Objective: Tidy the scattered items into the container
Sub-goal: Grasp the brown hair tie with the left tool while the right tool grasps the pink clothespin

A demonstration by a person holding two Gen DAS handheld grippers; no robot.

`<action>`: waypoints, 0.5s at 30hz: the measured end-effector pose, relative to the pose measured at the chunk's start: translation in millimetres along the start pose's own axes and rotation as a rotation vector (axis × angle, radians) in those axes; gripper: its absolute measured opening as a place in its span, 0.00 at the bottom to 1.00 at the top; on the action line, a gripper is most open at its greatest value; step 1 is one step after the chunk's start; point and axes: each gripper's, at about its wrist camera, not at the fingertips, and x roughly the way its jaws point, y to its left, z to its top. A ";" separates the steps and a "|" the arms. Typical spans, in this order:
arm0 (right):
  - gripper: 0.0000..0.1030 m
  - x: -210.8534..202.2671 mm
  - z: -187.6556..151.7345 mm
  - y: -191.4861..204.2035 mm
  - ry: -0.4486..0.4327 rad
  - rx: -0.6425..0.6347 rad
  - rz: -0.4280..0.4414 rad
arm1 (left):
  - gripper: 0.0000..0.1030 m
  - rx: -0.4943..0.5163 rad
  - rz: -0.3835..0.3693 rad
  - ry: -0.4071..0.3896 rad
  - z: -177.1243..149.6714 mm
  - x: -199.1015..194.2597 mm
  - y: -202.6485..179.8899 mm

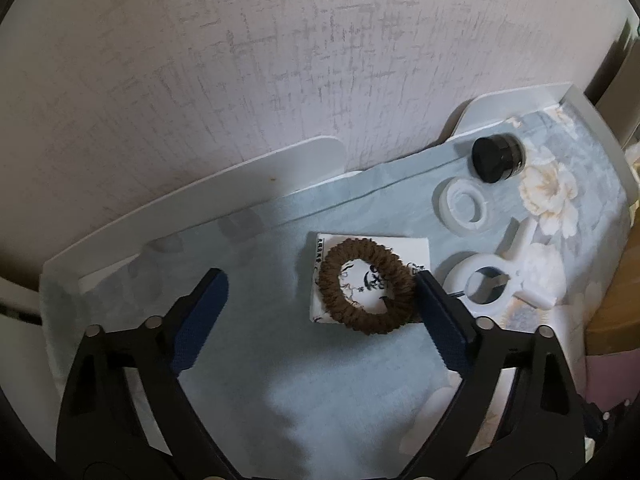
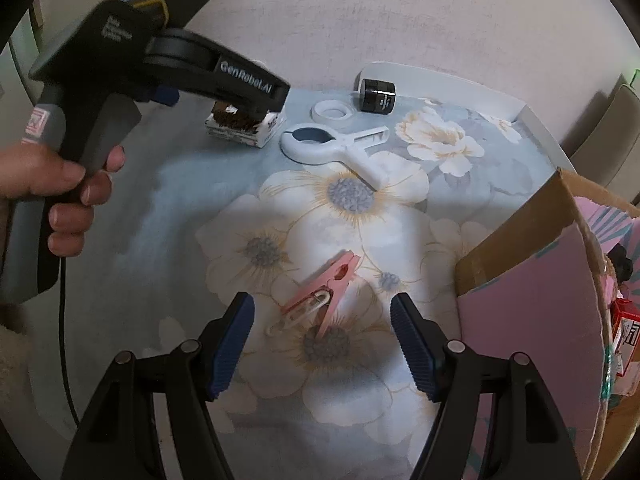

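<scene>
A brown hair scrunchie (image 1: 366, 286) lies on a small white printed box (image 1: 400, 246) on the floral cloth. My left gripper (image 1: 320, 292) is open just above them, its right finger beside the scrunchie. The scrunchie (image 2: 234, 114) shows under the left gripper's body in the right wrist view. A pink clothespin (image 2: 328, 284) lies between the fingers of my open right gripper (image 2: 322, 312). A white clip (image 2: 332, 146), a white ring (image 2: 332, 111) and a black jar (image 2: 376, 95) lie further back. The cardboard box (image 2: 532, 280) stands at the right.
The white tray rim (image 1: 224, 180) and the wall bound the far side. A hand (image 2: 68, 196) holds the left gripper's handle. The box holds several packets (image 2: 624, 332). A cable (image 2: 64, 344) hangs at the left.
</scene>
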 end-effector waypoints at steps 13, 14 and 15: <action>0.32 17.2 2.8 -6.9 0.003 0.053 0.048 | 0.29 -0.049 -0.091 -0.011 -3.6 -8.5 8.6; 0.31 17.1 3.1 -8.3 0.000 0.059 0.055 | 0.28 -0.050 -0.097 -0.012 -4.3 -9.4 8.9; 0.30 17.0 3.6 -9.7 -0.001 0.063 0.057 | 0.26 -0.052 -0.100 -0.014 -5.1 -10.3 9.4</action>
